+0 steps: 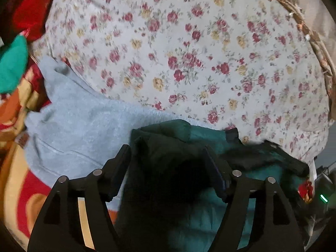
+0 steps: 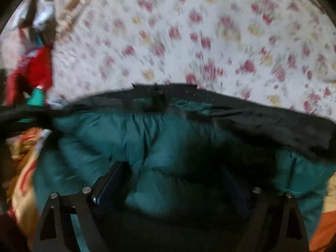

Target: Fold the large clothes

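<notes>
A teal padded jacket (image 2: 130, 138) with a black furry edge (image 2: 262, 117) lies bunched on the floral bedsheet (image 2: 189, 31). My right gripper (image 2: 174, 170) hovers over its teal lining, fingers wide apart and pressing nothing. In the left wrist view the same jacket (image 1: 210, 134) appears dark green and black, and a fold of it runs between the spread fingers of my left gripper (image 1: 168, 153); the pads do not pinch it. A light blue fleece garment (image 1: 79, 130) lies just left of the jacket, partly under it.
The floral bedsheet (image 1: 189, 52) spreads ahead. A red garment (image 1: 31, 10) and a teal item (image 1: 12, 67) sit at the far left, and the red garment (image 2: 35, 71) also shows on the right wrist view's left. An orange and red patterned blanket (image 1: 19, 178) lies under the clothes. A braided trim (image 1: 310, 42) marks the sheet's right edge.
</notes>
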